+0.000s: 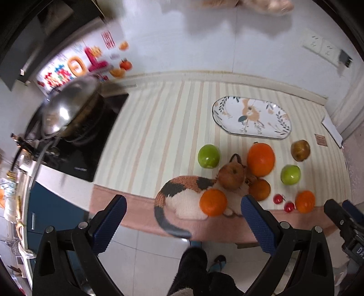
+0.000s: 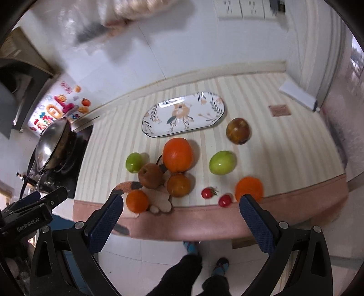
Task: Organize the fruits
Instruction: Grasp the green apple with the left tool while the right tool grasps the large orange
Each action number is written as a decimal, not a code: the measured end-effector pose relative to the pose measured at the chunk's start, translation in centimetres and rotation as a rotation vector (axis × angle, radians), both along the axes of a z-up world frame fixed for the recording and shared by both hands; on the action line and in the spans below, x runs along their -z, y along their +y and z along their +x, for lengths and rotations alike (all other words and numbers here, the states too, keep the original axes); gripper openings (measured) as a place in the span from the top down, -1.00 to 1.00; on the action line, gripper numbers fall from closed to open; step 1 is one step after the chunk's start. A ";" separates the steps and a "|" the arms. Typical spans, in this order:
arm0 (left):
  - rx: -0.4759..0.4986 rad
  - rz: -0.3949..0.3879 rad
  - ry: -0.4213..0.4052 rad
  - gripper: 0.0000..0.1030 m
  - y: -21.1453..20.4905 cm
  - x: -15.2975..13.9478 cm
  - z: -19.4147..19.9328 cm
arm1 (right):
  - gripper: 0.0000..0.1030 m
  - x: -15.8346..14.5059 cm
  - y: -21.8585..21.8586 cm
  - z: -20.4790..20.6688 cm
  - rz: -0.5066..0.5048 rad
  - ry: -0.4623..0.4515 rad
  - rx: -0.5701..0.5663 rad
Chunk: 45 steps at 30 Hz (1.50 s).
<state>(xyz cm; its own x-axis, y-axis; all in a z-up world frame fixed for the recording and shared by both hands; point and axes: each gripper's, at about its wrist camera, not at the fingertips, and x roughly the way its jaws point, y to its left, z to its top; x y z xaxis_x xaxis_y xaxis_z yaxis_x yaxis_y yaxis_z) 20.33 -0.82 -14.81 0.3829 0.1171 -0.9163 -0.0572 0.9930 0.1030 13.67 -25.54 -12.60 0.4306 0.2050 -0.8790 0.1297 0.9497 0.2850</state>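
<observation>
Fruit lies scattered on a striped cloth: a large orange (image 2: 177, 154), several smaller oranges (image 2: 137, 201), two green apples (image 2: 222, 162), a brown apple (image 2: 150, 175), a dark mottled fruit (image 2: 238, 134) and two small red fruits (image 2: 207, 193). Some of them rest around a knitted calico cat (image 1: 182, 197). An oval floral plate (image 2: 183, 115) lies bare behind them. My left gripper (image 1: 183, 215) hangs open above the counter's front edge, near the cat. My right gripper (image 2: 181, 213) is also open, short of the fruit.
A steel wok (image 1: 68, 109) sits on a black hob (image 1: 100, 141) at the left. The tiled wall behind has sockets (image 2: 241, 9). A white pad (image 2: 298, 93) lies at the back right. Below the pink counter edge (image 2: 204, 218) are the floor and a person's feet (image 2: 193, 248).
</observation>
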 end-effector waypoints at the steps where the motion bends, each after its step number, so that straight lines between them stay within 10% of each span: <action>1: 0.000 -0.012 0.020 -0.99 0.3 0.7 1.2 | -1.00 1.1 0.0 1.4 0.015 0.020 0.010; 11: 0.068 -0.150 0.297 -0.78 1.5 10.8 13.5 | -1.00 9.7 1.8 12.7 0.058 0.243 0.061; 22: 0.152 -0.190 0.495 -0.70 -0.1 17.9 18.6 | -1.00 17.2 3.6 18.4 0.053 0.451 0.045; 29: 0.166 -0.211 0.543 -0.67 -1.4 20.5 19.6 | -1.00 19.9 4.3 20.2 0.080 0.518 0.017; 37: 0.133 -0.237 0.545 -0.04 -2.2 22.2 19.8 | -0.89 22.2 5.7 22.0 0.071 0.557 -0.027; 45: 0.128 -0.204 0.513 -0.04 -2.8 21.8 19.2 | -0.59 24.2 6.8 22.8 0.090 0.588 -0.035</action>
<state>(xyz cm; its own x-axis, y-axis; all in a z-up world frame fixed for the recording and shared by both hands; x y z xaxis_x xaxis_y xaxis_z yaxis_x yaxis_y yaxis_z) 39.58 -3.58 -36.58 -0.1180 -0.0996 -0.9880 0.0716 0.9915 -0.1085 36.47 -18.77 -36.75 -0.1313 0.2949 -0.9465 0.2591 0.9318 0.2543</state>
